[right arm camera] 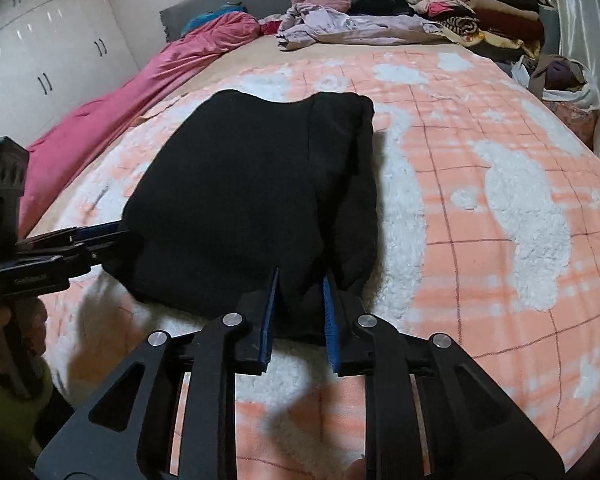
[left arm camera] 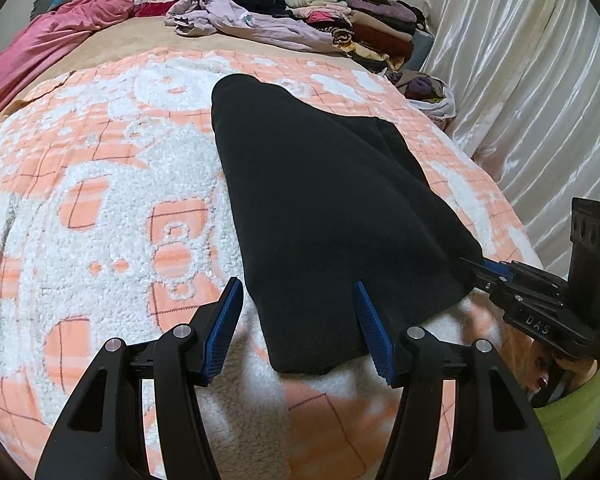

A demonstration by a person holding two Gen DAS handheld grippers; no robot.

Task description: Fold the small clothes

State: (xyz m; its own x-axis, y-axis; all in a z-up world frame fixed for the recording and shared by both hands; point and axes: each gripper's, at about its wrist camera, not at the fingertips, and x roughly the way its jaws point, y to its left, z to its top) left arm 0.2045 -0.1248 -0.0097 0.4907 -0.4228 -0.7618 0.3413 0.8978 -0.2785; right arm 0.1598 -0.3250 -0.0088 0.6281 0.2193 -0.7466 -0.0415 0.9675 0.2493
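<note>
Orange-white fleece blanket (left arm camera: 112, 208), white wardrobe (right arm camera: 40, 48).

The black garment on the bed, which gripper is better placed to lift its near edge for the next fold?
Right. The right gripper is already closed on the black garment, at its near edge. The left gripper is open, only straddling the garment's corner without gripping.

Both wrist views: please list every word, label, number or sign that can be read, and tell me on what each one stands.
"DAS": raised letters on the black body of the right gripper, seen in the left wrist view.
Embossed marking on the side of the left gripper in the right wrist view: too blurred to read.
The black folded garment and the orange and white fleece blanket: no text visible.
</note>
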